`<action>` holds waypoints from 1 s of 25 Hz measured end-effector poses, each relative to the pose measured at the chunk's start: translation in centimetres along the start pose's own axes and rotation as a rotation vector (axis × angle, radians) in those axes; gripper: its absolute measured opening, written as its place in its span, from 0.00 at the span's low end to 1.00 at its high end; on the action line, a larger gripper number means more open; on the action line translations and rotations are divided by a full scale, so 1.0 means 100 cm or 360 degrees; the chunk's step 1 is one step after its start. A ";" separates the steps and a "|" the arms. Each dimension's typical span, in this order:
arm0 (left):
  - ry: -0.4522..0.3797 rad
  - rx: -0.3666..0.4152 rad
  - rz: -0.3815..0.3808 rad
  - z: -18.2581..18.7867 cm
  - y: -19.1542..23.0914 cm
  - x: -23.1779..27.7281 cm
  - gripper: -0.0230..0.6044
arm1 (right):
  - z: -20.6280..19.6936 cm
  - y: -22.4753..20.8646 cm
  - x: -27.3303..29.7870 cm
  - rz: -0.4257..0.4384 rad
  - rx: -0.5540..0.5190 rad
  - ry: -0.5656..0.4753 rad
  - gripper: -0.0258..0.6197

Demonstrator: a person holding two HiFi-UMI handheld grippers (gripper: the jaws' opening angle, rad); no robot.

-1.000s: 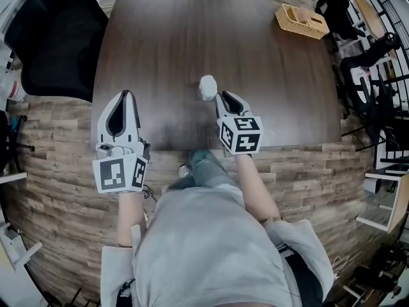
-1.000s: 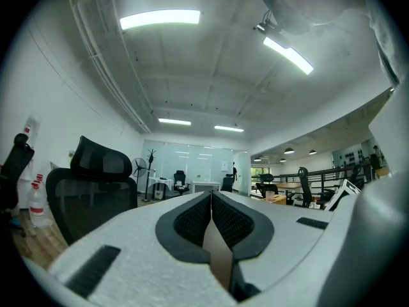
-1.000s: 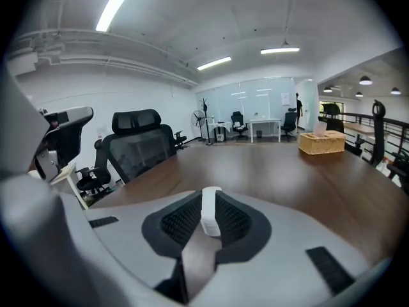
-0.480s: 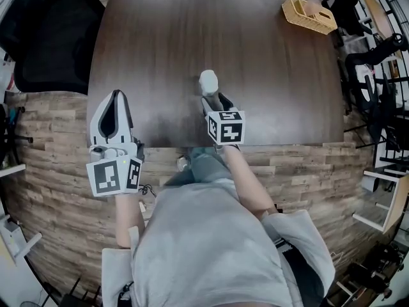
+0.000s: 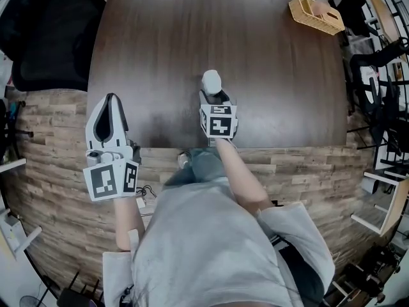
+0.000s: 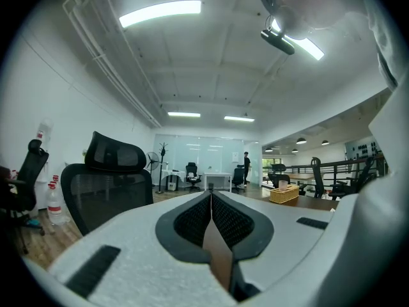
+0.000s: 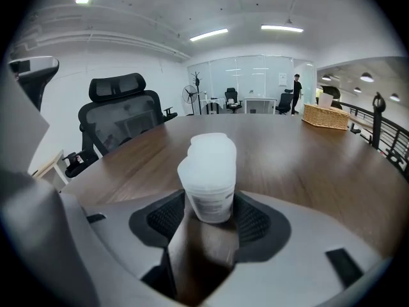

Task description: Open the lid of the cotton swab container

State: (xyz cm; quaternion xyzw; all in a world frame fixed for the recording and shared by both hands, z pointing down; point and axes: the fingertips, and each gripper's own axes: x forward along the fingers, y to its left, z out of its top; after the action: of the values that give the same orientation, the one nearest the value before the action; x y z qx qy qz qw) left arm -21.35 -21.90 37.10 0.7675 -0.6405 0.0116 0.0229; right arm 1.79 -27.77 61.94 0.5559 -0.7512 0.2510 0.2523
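Table edges: dark brown wooden table (image 5: 268, 75) with rounded corners; front edge under the marker cube of the right gripper (image 5: 215, 96); front-left corner under the tips of the left gripper (image 5: 110, 100).
Open room: bare tabletop beyond and to both sides of the task object, widest toward the far edge.
Task object: small white translucent plastic cotton swab container (image 5: 211, 80), upright on the table, near the front edge and about midway along it.
Right gripper: jaws opening, one on each side of the cotton swab container's lower body (image 7: 208, 178); not clamped on it.
Left gripper: clenched, pads (image 6: 220, 219) together with nothing between; well apart from the cotton swab container; marker cube over the floor.
Surroundings: tan woven basket (image 5: 316, 15) at the far right corner of the table; black mesh office chair (image 5: 45, 40) beyond the left edge; dark chairs and metal frames (image 5: 377, 56) beyond the right edge; wood-plank floor (image 5: 300, 171) along the front.
In the way: right gripper's own body between the person and the cotton swab container; basket and office chair well apart from both grippers.
Hidden or unclear: container base covered by the right gripper in the head view; join between lid and body blurred in the right gripper view; label print too small to read.
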 end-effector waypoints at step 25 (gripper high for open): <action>-0.0044 0.0027 -0.0081 0.010 -0.020 0.026 0.05 | 0.071 0.008 -0.044 0.0239 -0.0292 -0.0281 0.34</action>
State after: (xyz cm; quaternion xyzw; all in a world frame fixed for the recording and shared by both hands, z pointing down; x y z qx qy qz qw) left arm -18.90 -24.16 36.14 0.7838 -0.6210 0.0057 0.0077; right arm 1.39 -29.14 53.65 0.4928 -0.8297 0.1496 0.2155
